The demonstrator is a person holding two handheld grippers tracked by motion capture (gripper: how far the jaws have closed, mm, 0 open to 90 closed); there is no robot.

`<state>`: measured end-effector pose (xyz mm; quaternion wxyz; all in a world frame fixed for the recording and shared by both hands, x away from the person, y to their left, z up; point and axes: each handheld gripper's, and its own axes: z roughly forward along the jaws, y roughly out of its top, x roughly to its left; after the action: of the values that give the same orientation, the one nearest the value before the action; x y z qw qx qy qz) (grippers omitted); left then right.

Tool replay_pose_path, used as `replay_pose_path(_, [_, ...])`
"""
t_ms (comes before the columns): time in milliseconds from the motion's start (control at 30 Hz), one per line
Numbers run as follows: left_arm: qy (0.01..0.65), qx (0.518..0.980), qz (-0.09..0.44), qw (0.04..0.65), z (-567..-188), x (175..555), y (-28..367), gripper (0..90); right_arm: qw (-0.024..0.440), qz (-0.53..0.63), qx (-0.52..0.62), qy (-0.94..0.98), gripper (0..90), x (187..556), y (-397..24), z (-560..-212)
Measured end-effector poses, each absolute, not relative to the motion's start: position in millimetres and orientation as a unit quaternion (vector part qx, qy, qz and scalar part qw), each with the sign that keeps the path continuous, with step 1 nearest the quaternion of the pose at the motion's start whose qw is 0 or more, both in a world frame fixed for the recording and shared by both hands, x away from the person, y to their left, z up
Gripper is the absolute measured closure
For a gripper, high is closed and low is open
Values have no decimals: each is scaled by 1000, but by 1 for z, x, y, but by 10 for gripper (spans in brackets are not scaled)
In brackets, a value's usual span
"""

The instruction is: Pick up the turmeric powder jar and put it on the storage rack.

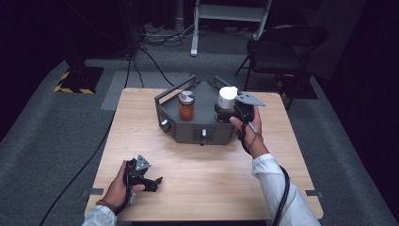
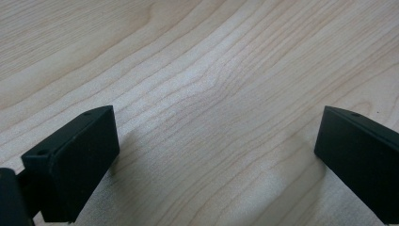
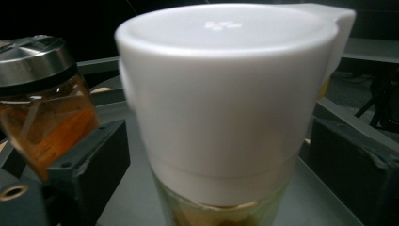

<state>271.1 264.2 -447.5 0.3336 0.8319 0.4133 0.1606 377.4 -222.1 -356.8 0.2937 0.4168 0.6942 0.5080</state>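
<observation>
A dark grey tray (image 1: 181, 134) sits at the back middle of the wooden table (image 1: 211, 165). In it stand an amber jar (image 1: 186, 107) (image 3: 44, 117) with a silver lid and, to its right, a glass jar with a tall white cap (image 1: 227, 97) (image 3: 226, 94). My right gripper (image 1: 228, 113) (image 3: 219, 155) reaches in from the right. Its jaws stand on either side of the white-capped jar's body, with a narrow gap showing on each side. My left gripper (image 1: 153, 182) (image 2: 216, 155) rests low over bare wood near the front left, open with nothing between its jaws.
A black folding chair (image 1: 282, 47) and a white stand leg (image 1: 195, 37) are on the floor beyond the table. Cables run across the grey carpet, and a yellow-and-black striped base (image 1: 77, 77) sits far left. The tray has raised handles at its back corners.
</observation>
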Motion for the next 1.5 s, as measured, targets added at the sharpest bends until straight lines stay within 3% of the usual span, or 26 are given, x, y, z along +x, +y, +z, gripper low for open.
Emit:
replay_pose_path(633, [413,832,161,334,-447,271,264,2,318,506,411,689,41,340,-225,-370])
replay_pose_path(1033, [413,832,161,334,-448,271,264,2,360,487,370,704,40,313,-223,-387])
replay_pose_path(1500, [414,832,160,334,-448,271,264,2,375,470,319,733,40,292,-226,-409])
